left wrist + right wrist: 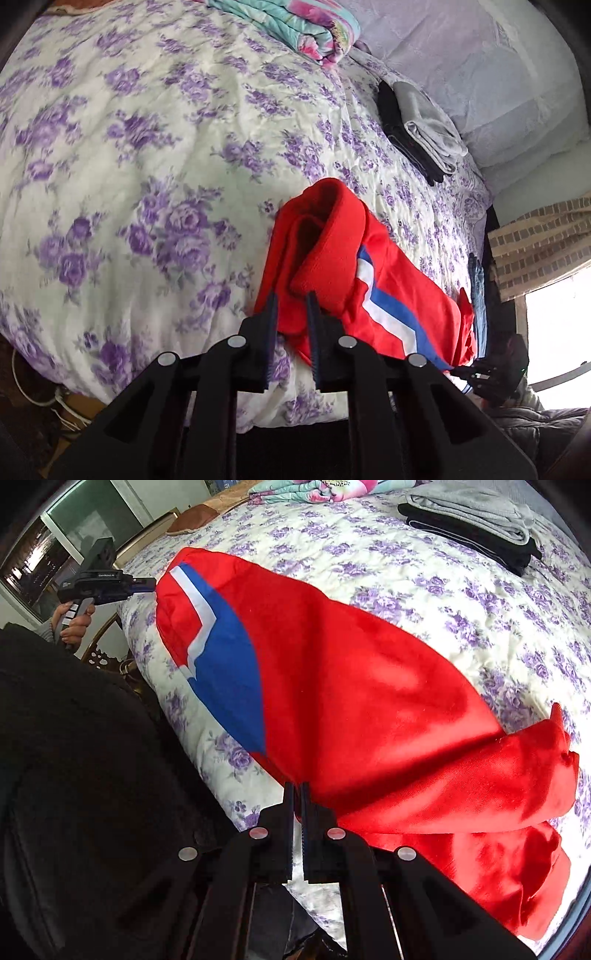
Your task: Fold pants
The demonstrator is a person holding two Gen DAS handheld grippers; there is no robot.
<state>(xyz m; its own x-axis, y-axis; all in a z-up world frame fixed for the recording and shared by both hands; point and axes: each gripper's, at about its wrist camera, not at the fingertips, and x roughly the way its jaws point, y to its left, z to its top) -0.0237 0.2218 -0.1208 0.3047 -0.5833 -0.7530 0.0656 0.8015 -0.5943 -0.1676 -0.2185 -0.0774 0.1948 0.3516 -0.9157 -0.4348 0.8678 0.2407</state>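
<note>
While the left gripper pinches red track pants at upper left, the pants' long axis runs down-right over the floral quilt to the right gripper, clamped on the near edge, lower centre.

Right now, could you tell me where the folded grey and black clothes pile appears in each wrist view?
Left wrist view: the folded grey and black pile lies upper right, beyond the red pants, near the bed's far edge.
Right wrist view: the pile sits at the top right corner, above the pants.
Shared landmark: the blue and white stripe on the pants.
</note>
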